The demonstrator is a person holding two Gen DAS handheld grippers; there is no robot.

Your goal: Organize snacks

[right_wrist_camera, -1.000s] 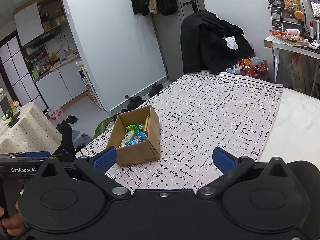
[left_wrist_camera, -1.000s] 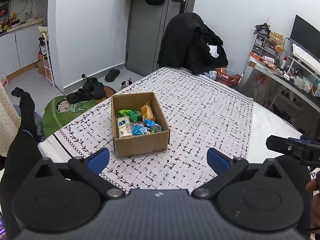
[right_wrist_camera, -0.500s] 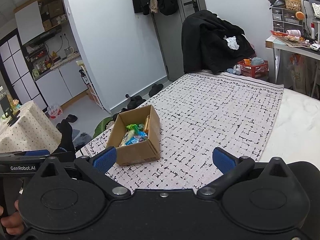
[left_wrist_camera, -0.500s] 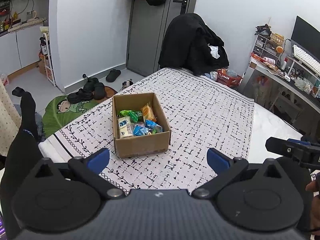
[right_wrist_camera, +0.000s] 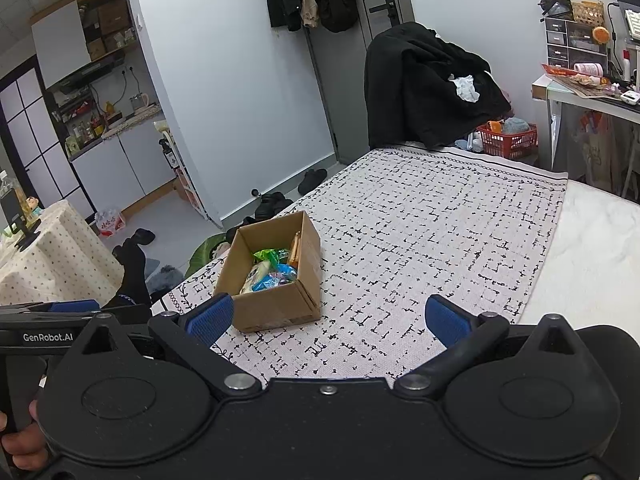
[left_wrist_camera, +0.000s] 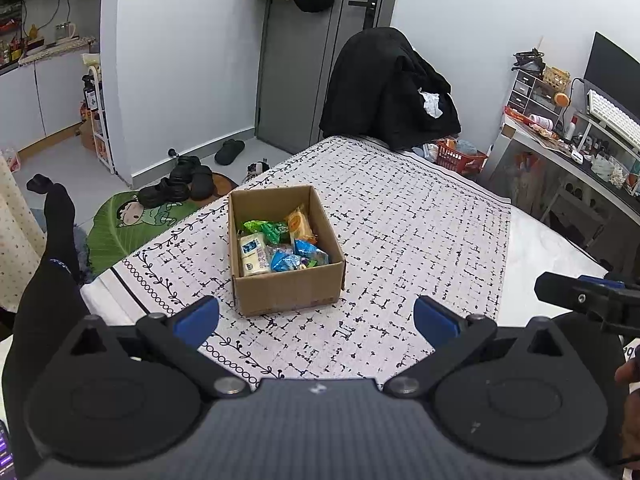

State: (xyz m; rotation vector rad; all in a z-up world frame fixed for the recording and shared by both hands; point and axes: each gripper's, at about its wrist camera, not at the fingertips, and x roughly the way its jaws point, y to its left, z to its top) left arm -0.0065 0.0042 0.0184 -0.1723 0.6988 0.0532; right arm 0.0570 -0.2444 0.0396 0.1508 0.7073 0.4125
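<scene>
An open cardboard box (left_wrist_camera: 290, 294) stands on the patterned cloth of the bed (left_wrist_camera: 400, 216). It holds several snack packets: green, orange, white and blue ones (left_wrist_camera: 280, 246). The box also shows in the right wrist view (right_wrist_camera: 276, 308), left of centre. My left gripper (left_wrist_camera: 316, 318) is open and empty, held back from the box, above the cloth's near edge. My right gripper (right_wrist_camera: 328, 320) is open and empty, to the right of the box and back from it. The right gripper's tip shows at the right edge of the left wrist view (left_wrist_camera: 584, 296).
A chair draped with black clothes (left_wrist_camera: 392, 88) stands past the bed's far end beside a red basket (left_wrist_camera: 458, 156). A cluttered desk (left_wrist_camera: 568, 148) runs along the right. Shoes and a green mat (left_wrist_camera: 136, 224) lie on the floor at left. A cloth-covered table (right_wrist_camera: 40, 256) stands far left.
Both grippers have barely moved; the views have shifted very slightly. The box and snacks lie as before.
</scene>
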